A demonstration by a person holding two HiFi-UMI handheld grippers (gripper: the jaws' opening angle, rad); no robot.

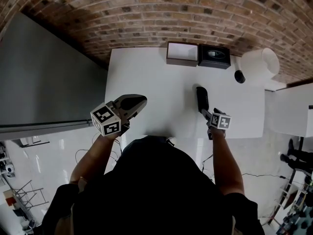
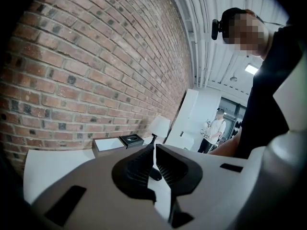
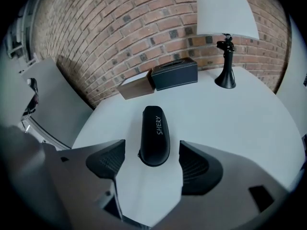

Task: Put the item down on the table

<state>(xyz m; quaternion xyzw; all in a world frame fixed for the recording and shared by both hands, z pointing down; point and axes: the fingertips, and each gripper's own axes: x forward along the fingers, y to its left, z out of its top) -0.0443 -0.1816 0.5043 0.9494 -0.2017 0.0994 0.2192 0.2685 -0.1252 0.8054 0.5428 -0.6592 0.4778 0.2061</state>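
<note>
My white worktop (image 3: 249, 128) carries four things. A black glasses case (image 3: 154, 135) marked SHERY lies flat on it, its near end between the spread jaws of my right claw (image 3: 152, 153), touching neither. Farther ahead, at the far edge, a brown box (image 3: 134, 87) and a black tissue box (image 3: 174, 74) sit side by side. Ahead to the right stands a white-shaded lamp (image 3: 225, 75).

Quick count: 2 grippers, left (image 2: 154, 157) n right (image 1: 203, 110). 1 black case (image 3: 154, 135) just ahead of the right one. Past that, 2 boxes: 1 brown (image 3: 135, 87), 1 black (image 3: 174, 74). 1 lamp (image 3: 226, 13) ahead-right. 1 table (image 3: 249, 123). 1 person (image 2: 215, 130) far off ahead of the left gripper.
</note>
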